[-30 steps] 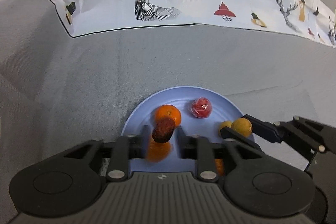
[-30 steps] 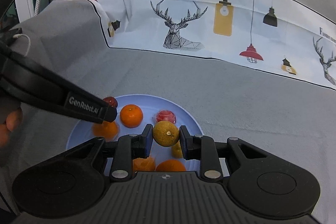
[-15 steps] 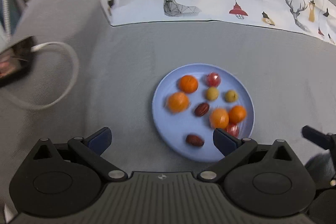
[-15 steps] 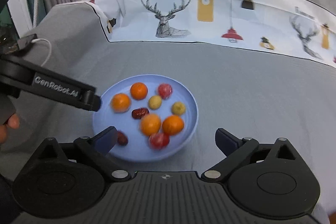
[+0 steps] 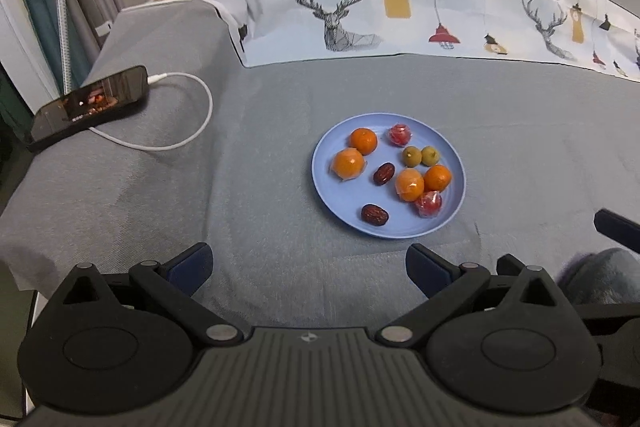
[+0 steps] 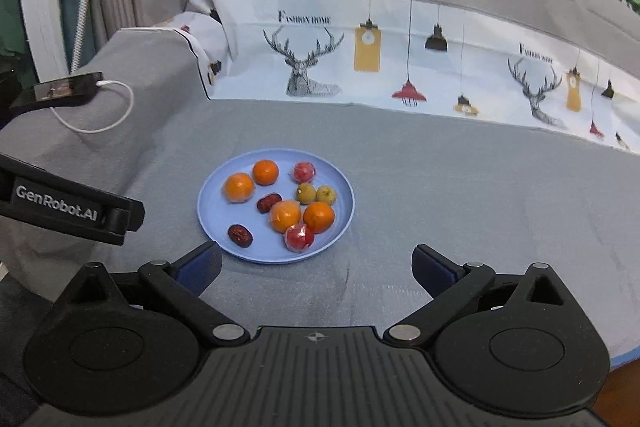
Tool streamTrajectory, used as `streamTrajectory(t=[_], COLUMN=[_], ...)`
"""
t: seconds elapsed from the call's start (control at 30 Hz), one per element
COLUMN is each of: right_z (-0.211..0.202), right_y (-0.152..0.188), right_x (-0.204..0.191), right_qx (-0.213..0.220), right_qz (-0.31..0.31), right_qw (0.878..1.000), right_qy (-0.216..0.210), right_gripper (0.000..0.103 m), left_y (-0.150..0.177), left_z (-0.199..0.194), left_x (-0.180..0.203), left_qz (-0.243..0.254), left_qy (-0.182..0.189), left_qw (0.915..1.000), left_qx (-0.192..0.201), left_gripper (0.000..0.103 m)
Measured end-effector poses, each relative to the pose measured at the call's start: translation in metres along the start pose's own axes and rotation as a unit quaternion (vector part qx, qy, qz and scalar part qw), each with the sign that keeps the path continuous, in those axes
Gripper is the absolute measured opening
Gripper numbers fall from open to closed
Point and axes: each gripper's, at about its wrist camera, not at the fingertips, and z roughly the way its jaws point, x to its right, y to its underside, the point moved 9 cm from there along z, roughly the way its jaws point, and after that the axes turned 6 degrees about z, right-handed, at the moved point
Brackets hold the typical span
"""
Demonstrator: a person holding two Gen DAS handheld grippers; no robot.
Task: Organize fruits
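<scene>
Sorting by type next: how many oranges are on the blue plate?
4: two at the plate's far left, two touching near its right. None looks hidden.

**Both my grippers wide and empty**

My left gripper [image 5: 308,267] points steeply downward, its two blue-padded fingers [image 5: 192,265] spread far apart with nothing between them. My right gripper [image 6: 316,265] is tilted down as well, a little less steeply, jaws equally wide and holding nothing. From the right wrist view, my left gripper's black finger bearing white lettering reaches in from the left edge. From the left wrist view, a dark tip of my right gripper shows at the right edge.
</scene>
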Motion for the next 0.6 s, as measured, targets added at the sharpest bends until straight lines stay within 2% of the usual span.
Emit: streamTrajectory(t=[0.23,0.6], right_z=[-0.021,-0.028], right_y=[-0.006,-0.006], right_x=[-0.002,-0.006], right_qx=[0.024,0.031], right_qz=[-0.007,-0.014], right_qw=[1.000,0.999], right_qy=[0.002,0.003], right_gripper=[0.102,0.102], left_y=[0.000,-0.002], left_z=[-0.016,-0.020], left_x=[0.005,0.003], left_qz=[0.006,0.005], left_qy=[-0.005,-0.010], left_qw=[0.9998,0.9996], left_qx=[0.019,0.025], left_gripper=[0.103,0.103])
